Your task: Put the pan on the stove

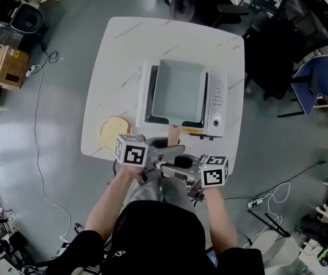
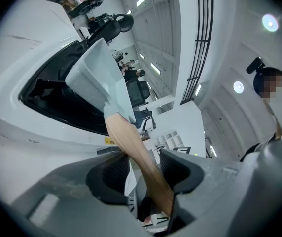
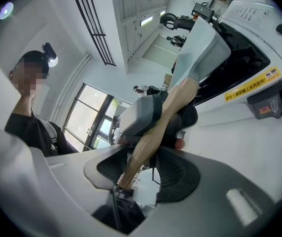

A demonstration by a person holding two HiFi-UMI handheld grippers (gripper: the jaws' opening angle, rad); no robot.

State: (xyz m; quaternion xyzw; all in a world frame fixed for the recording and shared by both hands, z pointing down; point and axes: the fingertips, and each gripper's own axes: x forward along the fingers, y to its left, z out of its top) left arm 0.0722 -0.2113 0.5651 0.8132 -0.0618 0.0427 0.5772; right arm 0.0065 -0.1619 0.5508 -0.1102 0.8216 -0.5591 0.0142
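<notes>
The pan (image 1: 179, 90) is sitting flat on the stove (image 1: 217, 105), open side up, covering most of the black cooking surface. The stove is standing near the middle of the bench (image 1: 124, 56), with its knob and control strip on the person's right. The pan's long axis is running from the far side of the bench toward the person. Its wooden handle (image 1: 175, 134) is pointing straight at the person and reaching out past the stove's near edge.

Both tools are meeting at the handle's free end, just off the bench's near edge. The left tool (image 2: 142, 174) is standing with its jaws apart and the handle running slantwise between them. The wood is touching one pad low down while a clear gap is showing at the other, so it is not clamping. The right tool (image 3: 143, 174) is also standing wide open around the handle (again the wood is leaning on one pad only, free of the other).

A slice of bread (image 1: 114, 132) is lying on the bench to the left of the stove, near the front edge.
</notes>
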